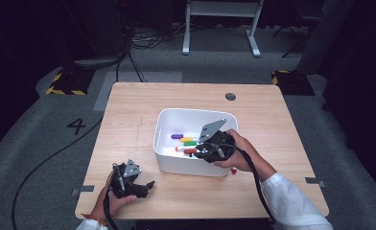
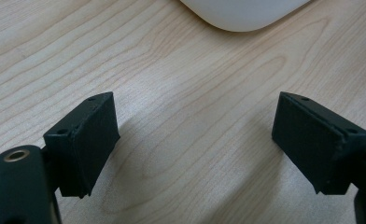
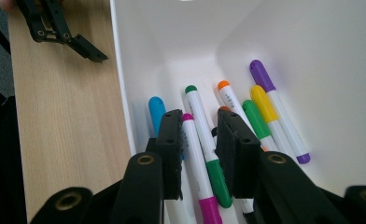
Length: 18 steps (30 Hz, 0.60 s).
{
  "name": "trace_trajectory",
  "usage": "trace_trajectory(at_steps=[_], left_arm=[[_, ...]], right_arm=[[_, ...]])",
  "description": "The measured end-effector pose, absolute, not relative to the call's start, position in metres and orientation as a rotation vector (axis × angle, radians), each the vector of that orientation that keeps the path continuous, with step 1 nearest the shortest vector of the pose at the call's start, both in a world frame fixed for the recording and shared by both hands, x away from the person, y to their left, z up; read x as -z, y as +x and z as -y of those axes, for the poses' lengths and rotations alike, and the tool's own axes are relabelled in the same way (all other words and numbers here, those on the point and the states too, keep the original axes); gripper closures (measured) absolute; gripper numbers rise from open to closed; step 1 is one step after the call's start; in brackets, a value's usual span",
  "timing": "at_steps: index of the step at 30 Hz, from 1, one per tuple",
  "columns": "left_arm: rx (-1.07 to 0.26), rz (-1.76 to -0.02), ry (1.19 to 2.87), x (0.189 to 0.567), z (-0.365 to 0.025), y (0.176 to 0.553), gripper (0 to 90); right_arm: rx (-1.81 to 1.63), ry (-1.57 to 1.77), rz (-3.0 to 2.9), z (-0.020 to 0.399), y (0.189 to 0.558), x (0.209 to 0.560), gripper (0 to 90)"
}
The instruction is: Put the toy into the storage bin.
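A white bin [image 1: 195,111] stands mid-table with several markers lying in it. In the right gripper view I see a purple one [image 3: 261,74], a yellow one [image 3: 263,102], a green-capped one [image 3: 256,119], an orange one [image 3: 224,85] and a blue one [image 3: 156,109]. My right gripper [image 3: 199,116] reaches into the bin [image 3: 312,56] from its near right corner [image 1: 192,151], jaws a narrow gap apart. A magenta marker [image 3: 197,163] and a green-and-white marker [image 3: 204,135] lie in line with that gap, on the bin floor. My left gripper [image 1: 147,186] rests on the table at the near left, open and empty [image 2: 195,121].
The wooden table [image 1: 128,115] has bare surface left of the bin and behind it. A dark round grommet [image 1: 230,96] sits near the far edge. The bin's rounded corner [image 2: 246,14] lies ahead of the left jaws. Cables run over the floor at left.
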<state>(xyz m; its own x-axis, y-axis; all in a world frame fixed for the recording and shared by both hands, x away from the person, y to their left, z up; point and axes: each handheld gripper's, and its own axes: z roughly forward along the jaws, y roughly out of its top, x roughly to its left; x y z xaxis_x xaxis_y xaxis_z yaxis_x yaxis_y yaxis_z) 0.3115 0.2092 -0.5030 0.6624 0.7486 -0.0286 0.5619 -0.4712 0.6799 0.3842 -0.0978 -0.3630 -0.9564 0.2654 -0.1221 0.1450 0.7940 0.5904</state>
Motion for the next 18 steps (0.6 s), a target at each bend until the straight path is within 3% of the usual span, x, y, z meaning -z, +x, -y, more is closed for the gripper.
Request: trace_trajectory(at_steps=[11,18], left_arm=[[-0.359,-1.008,2.205,0.503,-0.209,0.311,14.7],[-0.363,-1.009,2.204,0.503,-0.209,0.311,14.7]], right_arm=[[-0.986,0.411,-2.681,0.111,0.385,0.357,61.4],[-1.109,0.462,-2.495,0.144,0.379,0.338,55.8]])
